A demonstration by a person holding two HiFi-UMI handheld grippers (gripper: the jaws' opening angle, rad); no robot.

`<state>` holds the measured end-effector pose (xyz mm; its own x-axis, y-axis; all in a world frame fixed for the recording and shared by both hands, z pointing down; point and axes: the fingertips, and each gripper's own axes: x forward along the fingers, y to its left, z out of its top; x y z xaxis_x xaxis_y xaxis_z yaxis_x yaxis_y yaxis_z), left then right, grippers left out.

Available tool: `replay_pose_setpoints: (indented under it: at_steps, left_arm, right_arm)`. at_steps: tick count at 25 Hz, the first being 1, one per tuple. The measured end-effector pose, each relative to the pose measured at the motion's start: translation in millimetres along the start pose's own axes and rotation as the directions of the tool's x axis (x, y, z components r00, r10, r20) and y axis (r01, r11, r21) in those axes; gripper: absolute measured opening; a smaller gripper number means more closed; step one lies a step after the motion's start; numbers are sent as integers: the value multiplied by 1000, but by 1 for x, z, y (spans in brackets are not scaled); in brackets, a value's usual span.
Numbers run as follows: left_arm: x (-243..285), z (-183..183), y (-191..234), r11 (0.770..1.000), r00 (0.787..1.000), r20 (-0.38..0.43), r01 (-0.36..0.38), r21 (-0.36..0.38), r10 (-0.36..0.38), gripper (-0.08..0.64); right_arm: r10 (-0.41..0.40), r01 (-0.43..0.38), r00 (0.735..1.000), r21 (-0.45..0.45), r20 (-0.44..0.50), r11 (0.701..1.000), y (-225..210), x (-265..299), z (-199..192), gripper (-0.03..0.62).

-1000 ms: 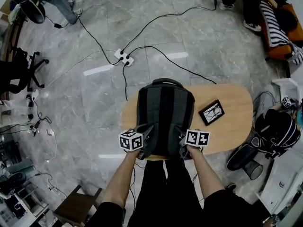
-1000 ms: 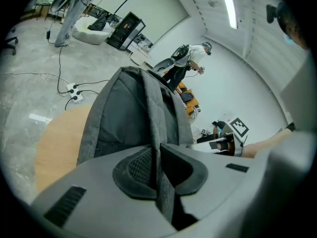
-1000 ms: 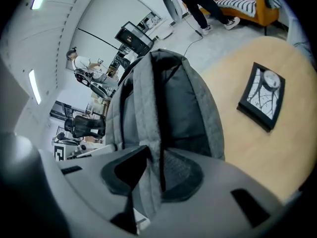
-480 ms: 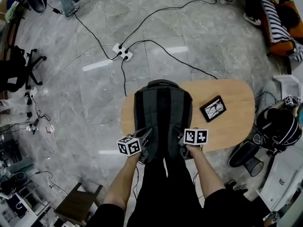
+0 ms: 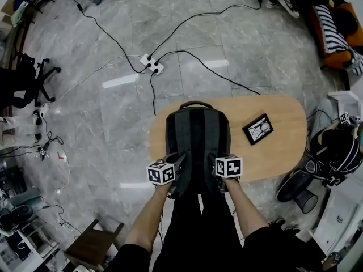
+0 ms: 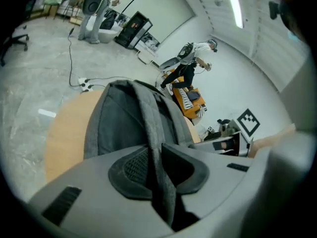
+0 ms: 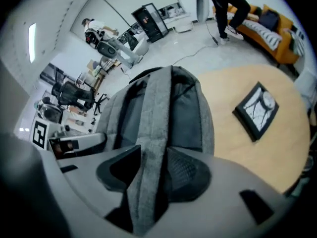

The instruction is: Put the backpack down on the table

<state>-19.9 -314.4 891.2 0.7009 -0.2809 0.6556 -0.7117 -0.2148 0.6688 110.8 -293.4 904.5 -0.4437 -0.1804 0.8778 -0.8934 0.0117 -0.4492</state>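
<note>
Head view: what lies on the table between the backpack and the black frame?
Nothing: only bare tabletop lies between the backpack and the black frame, seen in the head view and the right gripper view.

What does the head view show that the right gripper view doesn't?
Only the head view: the power strip on the floor, the wooden stool and the person's forearms. Only the right gripper view: the grey strap of the backpack running between the jaws of the right gripper, which have just been opening and look loose around it. Both: the backpack on the table, with the picture frame beside it, not touching.
</note>
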Motion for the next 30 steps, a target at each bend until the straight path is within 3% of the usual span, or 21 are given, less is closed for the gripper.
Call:
replay_pose_setpoints:
  at_steps: [3, 5, 7, 8, 11, 14, 16, 21, 26, 30]
  left_arm:
    - [-14, 15, 13, 992, 994, 57, -99, 79, 95, 110]
    - [-28, 23, 22, 981, 983, 107, -161, 108, 150, 155]
    - [-44, 31, 30, 970, 971, 147, -207, 124, 189, 158]
    - [-53, 35, 32, 965, 965, 167, -224, 133, 201, 158]
    - [-80, 42, 21, 954, 953, 232, -240, 179, 197, 151]
    - [-105, 44, -10, 942, 946, 291, -218, 254, 141, 81]
    - [-120, 42, -31, 927, 943, 310, -219, 304, 121, 56]
    - [-145, 31, -69, 880, 936, 316, -277, 386, 156, 17]
    - [-186, 15, -115, 892, 925, 369, -240, 383, 90, 15]
    - [-214, 2, -148, 887, 913, 402, -237, 396, 64, 15]
  right_arm:
    - [-146, 148, 988, -59, 44, 987, -13, -13, 7, 179]
    - [-231, 232, 970, -9, 77, 973, -29, -25, 8, 189]
    - [-265, 261, 955, 51, 132, 964, -37, -37, 11, 188]
    - [-263, 255, 950, 69, 166, 964, -36, -43, 13, 183]
    - [-221, 206, 938, 84, 265, 975, -19, -62, 14, 77]
    - [-193, 183, 925, 60, 327, 981, 7, -82, 7, 14]
    - [-175, 169, 917, 48, 359, 984, 26, -97, 1, 11]
    - [-124, 111, 877, 55, 463, 992, 69, -131, -11, 11]
    - [-76, 86, 822, 10, 564, 996, 119, -178, -37, 11]
    - [-38, 70, 768, -25, 640, 997, 148, -220, -55, 11]
